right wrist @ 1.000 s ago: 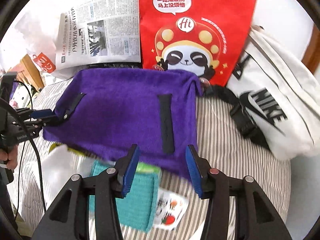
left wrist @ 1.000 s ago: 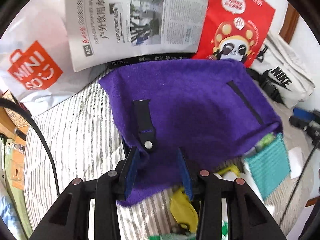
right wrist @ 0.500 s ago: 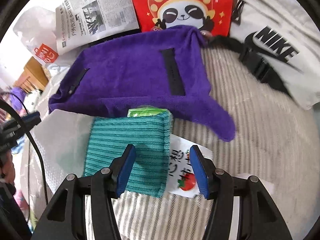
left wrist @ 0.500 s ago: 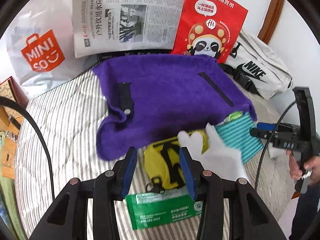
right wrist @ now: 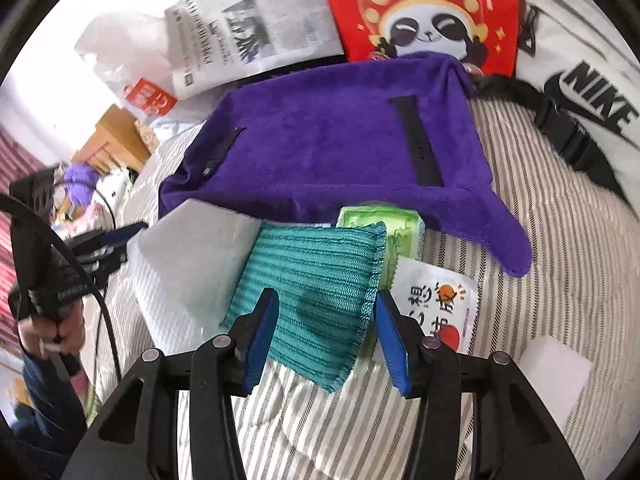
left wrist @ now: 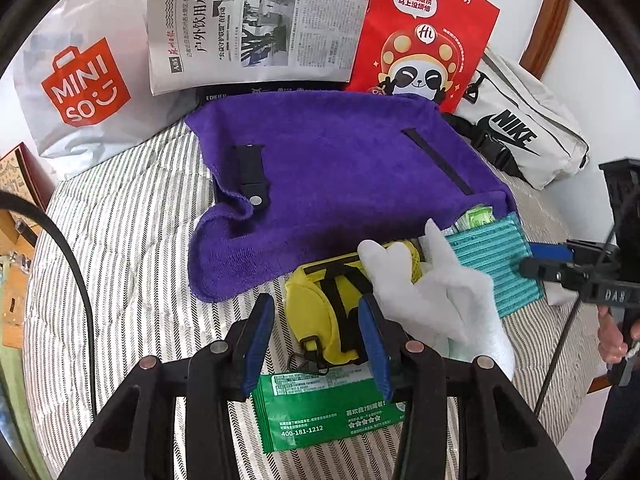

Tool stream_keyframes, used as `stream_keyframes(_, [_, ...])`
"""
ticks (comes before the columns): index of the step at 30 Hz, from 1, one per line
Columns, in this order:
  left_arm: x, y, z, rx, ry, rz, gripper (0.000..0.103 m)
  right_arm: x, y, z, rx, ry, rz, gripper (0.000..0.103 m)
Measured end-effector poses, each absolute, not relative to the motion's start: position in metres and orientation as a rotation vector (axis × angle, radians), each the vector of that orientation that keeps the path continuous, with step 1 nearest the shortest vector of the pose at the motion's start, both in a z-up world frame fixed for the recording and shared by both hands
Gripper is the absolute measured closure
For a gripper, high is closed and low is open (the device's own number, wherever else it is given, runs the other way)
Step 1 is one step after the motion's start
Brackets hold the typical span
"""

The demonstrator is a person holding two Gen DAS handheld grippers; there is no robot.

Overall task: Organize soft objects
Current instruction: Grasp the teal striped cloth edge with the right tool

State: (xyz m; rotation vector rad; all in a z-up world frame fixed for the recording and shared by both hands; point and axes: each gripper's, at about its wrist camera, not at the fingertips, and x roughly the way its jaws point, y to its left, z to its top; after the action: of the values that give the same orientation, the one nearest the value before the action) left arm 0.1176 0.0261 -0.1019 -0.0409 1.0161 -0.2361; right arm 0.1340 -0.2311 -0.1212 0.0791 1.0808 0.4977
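Soft stuff is piled everywhere on this striped bedspread (left wrist: 120,240), and the purple towel (left wrist: 340,168) is my landmark since it's spread flat across the middle. Just off its near edge sits a yellow pouch (left wrist: 320,312), with a white cloth (left wrist: 436,292) crumpled beside it and a teal knitted cloth (right wrist: 316,296) just past that, its far end nearly tucked under the towel's edge. A green packet (left wrist: 328,408) lies flat on the near side of the pouch, furthest from the towel.

My left gripper (left wrist: 316,340) is partway open with nothing pinched; the yellow pouch sits between the blue pads but they aren't pressing on it. My right gripper (right wrist: 326,332) has just been closing a little, and its jaws straddle the near end of the teal cloth without clamping it, as far as I can see.

Handling guess: all of this is light and floppy. The teal cloth looks ribbed and grippy, so it shouldn't slip, but it will droop and drag whatever it touches, like the small green pack (right wrist: 380,220) next to it by the towel. I'd bite a good chunk of its near edge, not a corner. The pouch looks padded and a bit springy, with a black strap (left wrist: 340,292) and clip; I'd grab the body across its narrow width, since the strap would let it swing.
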Motion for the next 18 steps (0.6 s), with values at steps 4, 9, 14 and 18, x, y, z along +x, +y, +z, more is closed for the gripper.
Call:
stream_keyframes(4, [0.118,0.027,-0.105,-0.053,1.023,-0.237,0.061,0.127,-0.229,-0.123,0.085,1.086,0.512,0.053])
stream_keyframes(9, [0.116,0.025,-0.105,-0.042,1.024,-0.246,0.061,0.133,-0.225,-0.15,0.103,1.176,0.534,0.053])
stream_keyframes(14, [0.116,0.028,-0.104,-0.049,1.024,-0.243,0.061,0.136,-0.228,-0.161,0.216,1.19,0.563,0.065])
stream_keyframes(18, [0.115,0.029,-0.105,-0.045,1.03,-0.23,0.061,0.13,-0.233,-0.143,0.239,1.14,0.599,0.07])
